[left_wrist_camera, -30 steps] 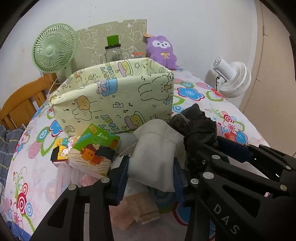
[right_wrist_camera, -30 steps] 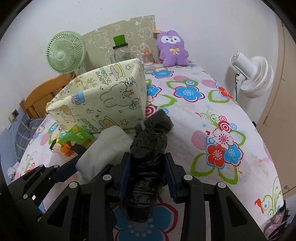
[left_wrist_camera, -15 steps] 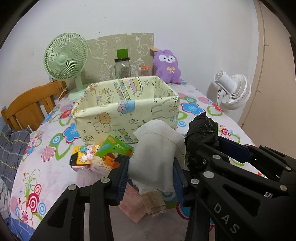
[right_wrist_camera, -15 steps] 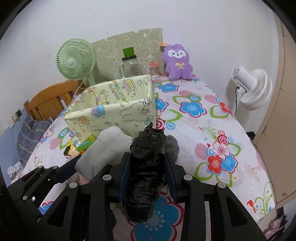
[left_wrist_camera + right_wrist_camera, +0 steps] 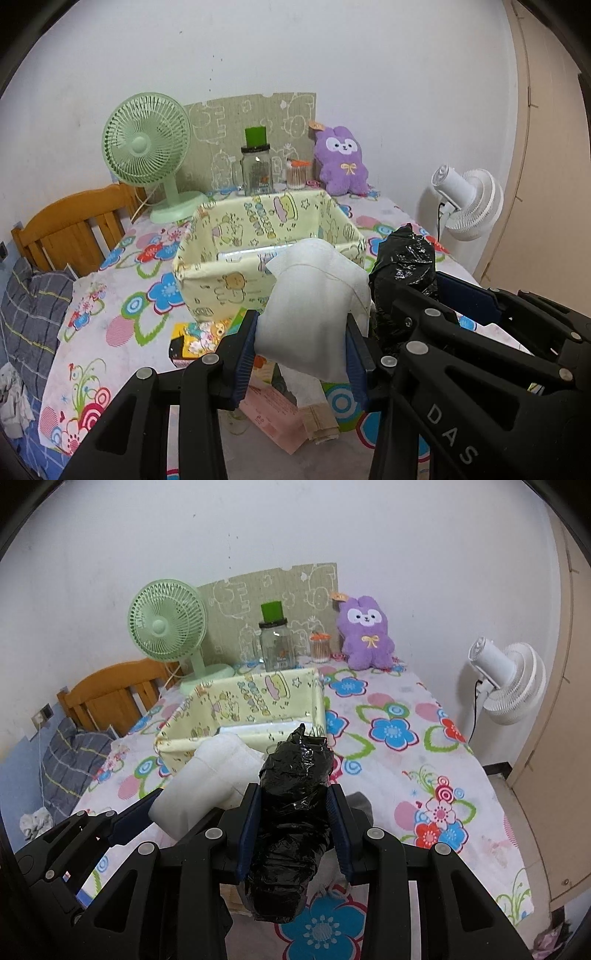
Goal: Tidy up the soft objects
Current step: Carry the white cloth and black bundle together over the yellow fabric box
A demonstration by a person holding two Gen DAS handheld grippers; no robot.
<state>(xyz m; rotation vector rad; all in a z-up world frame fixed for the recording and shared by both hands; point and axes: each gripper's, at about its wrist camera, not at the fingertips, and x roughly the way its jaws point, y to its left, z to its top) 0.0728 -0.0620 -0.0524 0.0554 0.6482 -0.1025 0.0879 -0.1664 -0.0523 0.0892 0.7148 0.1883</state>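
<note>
Both loads look light and squashy — the left gripper pinches the white cloth bundle mid-body, while the right gripper squeezes the crinkly black plastic bundle — likely slippery, so a grip around its middle suits.

My left claw and right claw, side by side and angled downward; each pair of blue pads is clamped on a soft bundle, left white, right black.
</note>
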